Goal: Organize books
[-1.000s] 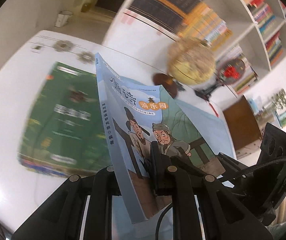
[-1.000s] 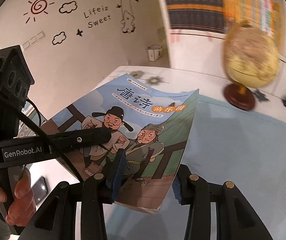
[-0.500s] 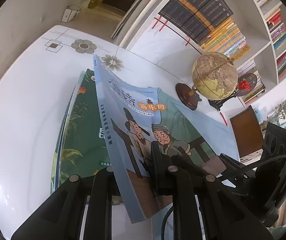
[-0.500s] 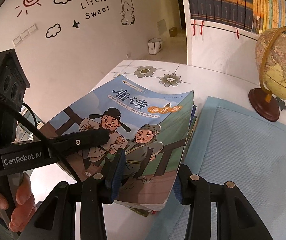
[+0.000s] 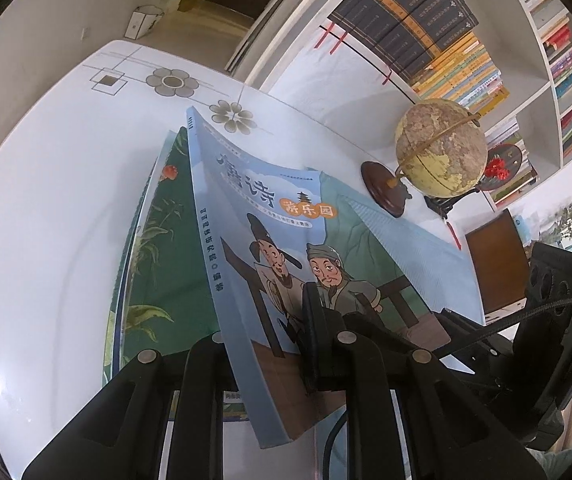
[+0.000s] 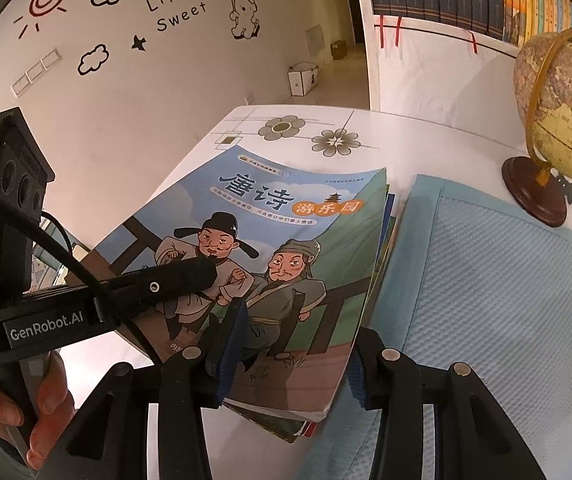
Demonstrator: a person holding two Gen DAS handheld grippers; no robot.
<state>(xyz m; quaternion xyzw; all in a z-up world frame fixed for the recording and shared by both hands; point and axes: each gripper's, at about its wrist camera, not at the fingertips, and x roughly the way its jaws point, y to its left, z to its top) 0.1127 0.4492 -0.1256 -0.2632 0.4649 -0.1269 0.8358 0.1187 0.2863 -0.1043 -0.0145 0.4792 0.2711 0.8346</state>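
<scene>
**Blue poetry book held over the stack by the left claw**

The blue picture book (image 5: 286, 248) with two cartoon men on its cover is tilted, spine edge up, above a green-covered book (image 5: 158, 264) that lies flat on the white tabletop (image 5: 46, 208). In the right wrist view the same blue book (image 6: 270, 256) sits over a small pile (image 6: 306, 426) whose page edges show beneath it at 6 o'clock.

The left claw (image 5: 264, 354) is clamped on the book's near edge: one finger presses on the cover, the other lies under the book. From the right camera it reaches in from 9 o'clock as a black arm across the cover.

The right claw (image 6: 290, 364) stands wide apart and grips nothing. Its left blue pad (image 6: 228, 344) rests against the cover; whether the right pad touches the book's fore-edge I cannot tell.

A light blue mat (image 6: 498, 300) lies just beside the pile at 3 o'clock. A globe (image 5: 440, 150) on a dark wooden base stands on the tabletop at 2 o'clock, and bookshelves (image 5: 446, 28) full of volumes rise behind it.
</scene>
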